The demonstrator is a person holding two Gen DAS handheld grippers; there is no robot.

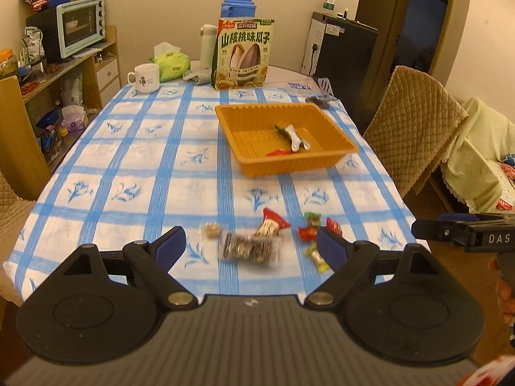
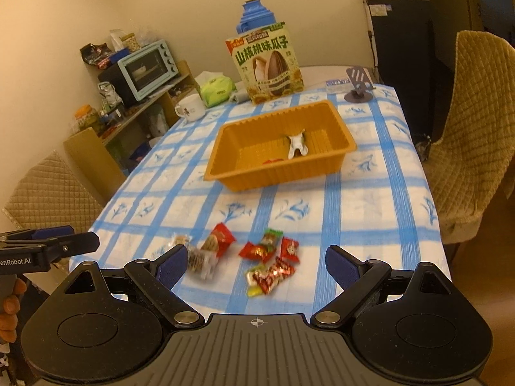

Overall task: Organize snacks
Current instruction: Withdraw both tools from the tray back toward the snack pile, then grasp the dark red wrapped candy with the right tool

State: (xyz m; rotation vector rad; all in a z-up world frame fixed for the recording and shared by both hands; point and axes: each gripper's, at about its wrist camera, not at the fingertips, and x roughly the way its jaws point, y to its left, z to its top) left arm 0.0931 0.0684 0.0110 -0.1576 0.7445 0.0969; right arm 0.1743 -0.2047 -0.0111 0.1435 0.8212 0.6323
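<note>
An orange tray stands mid-table and holds a white-green wrapper and a red one. Several small wrapped snacks lie near the front edge: a clear nut bar, a red-white pack, red candies and a yellow-red pack. My left gripper is open above the nut bar. My right gripper is open above the candies. Each gripper shows at the edge of the other's view.
At the table's back stand a big sunflower-seed bag, a blue thermos, a white mug, tissues and a phone stand. Quilted chairs flank the table. A shelf with a toaster oven stands on the left.
</note>
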